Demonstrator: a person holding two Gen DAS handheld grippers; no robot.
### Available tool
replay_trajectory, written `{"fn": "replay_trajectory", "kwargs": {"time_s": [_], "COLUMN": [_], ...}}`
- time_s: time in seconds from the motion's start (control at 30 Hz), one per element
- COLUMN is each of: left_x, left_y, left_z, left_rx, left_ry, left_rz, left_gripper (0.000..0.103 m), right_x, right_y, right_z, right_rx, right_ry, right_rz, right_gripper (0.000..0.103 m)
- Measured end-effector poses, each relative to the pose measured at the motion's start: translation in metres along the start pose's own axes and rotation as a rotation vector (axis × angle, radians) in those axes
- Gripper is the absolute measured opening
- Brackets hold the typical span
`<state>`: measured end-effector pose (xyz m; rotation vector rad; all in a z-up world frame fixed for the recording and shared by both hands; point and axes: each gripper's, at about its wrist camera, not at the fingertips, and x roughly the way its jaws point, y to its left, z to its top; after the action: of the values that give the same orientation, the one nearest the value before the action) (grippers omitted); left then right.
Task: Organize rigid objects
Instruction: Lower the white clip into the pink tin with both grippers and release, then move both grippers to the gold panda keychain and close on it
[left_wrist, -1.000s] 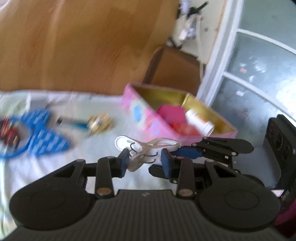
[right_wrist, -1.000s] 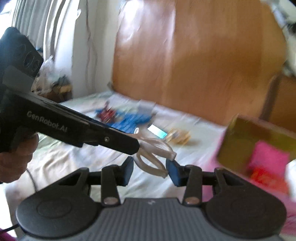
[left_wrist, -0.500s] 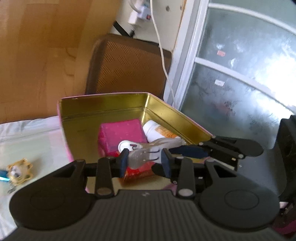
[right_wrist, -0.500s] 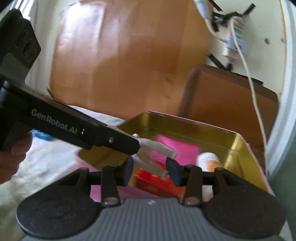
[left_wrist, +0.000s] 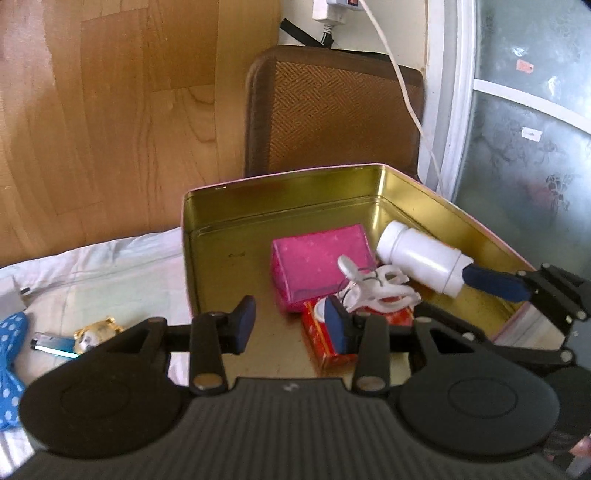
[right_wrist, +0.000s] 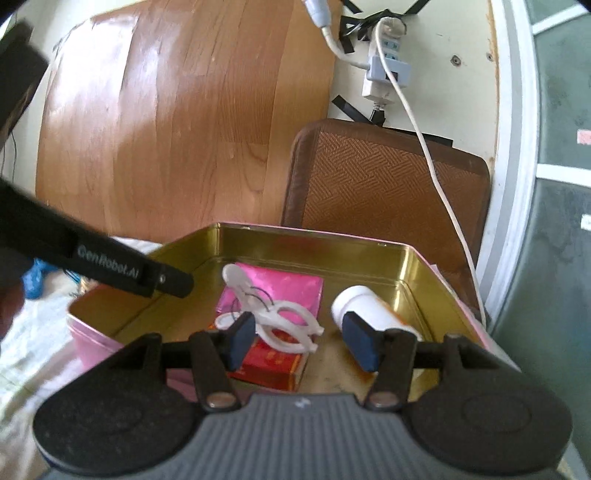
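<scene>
Clips (left_wrist: 376, 290), white plastic with wire springs, lie inside the tin (left_wrist: 280, 192), resting across the pink box (left_wrist: 317, 262) and the red box (left_wrist: 328, 339). In the right wrist view the same clips (right_wrist: 275, 317) sit on the two boxes, free of any pad. Left gripper (left_wrist: 291, 325): jaws opening, nothing pressed between them; its right pad is just beside the clips, contact cannot be judged. Right gripper (right_wrist: 301, 339): jaws opening, pads apart on either side of the clips' near end, not pressing on them. Both grippers point into the tin from the near side; the left one's finger (right_wrist: 162, 277) shows over the tin's left wall in the right wrist view. White bottle (left_wrist: 421, 256) lies on its side at the tin's right wall, beside the pink box. Tin stands on a white sheet (left_wrist: 110, 266). Outside it, to the left on the sheet: a gold trinket (left_wrist: 98, 330), a lighter (left_wrist: 51, 345) and a blue dotted item (left_wrist: 9, 354). Behind the tin, a brown woven cushion (left_wrist: 332, 107) leans against the wall.
</scene>
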<state>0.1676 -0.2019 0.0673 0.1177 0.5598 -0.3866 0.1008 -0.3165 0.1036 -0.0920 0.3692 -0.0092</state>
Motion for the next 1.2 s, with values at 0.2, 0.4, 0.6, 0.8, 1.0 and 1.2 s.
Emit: {"fn": "replay_trajectory", "kwargs": {"time_s": [0.2,0.4,0.6,0.8,1.0,1.2], "left_x": [-0.015,-0.035,-0.052,-0.062,-0.069,-0.066], "left_y": [0.007,0.026,0.052,0.082,0.115,0.169], "left_z": [-0.008,-0.013,-0.022,-0.033,-0.047,-0.080], "left_rx": [0.006,-0.012,-0.045,-0.088,-0.133,-0.235], "left_ry": [-0.019,-0.048,-0.070,-0.073,-0.080,-0.047], "left_rz": [0.028,0.073,0.113,0.144,0.176,0.266], "left_gripper": [0.044,0.046,0.049,0.049,0.049,0.049], "right_x": [-0.014,-0.023,-0.029,-0.030,-0.027,-0.019], "right_y": [0.005,0.025,0.053,0.080,0.109,0.144], "right_z": [0.003,0.011,0.022,0.033,0.040,0.043], "right_rx": [0.065,0.057,0.033,-0.008,-0.051,-0.106], "right_ry": [-0.019,-0.045,-0.067,-0.077,-0.075,-0.052], "right_rz": [0.041,0.059,0.093,0.127,0.163,0.218], "right_gripper": [0.054,0.054,0.054,0.054,0.054,0.054]}}
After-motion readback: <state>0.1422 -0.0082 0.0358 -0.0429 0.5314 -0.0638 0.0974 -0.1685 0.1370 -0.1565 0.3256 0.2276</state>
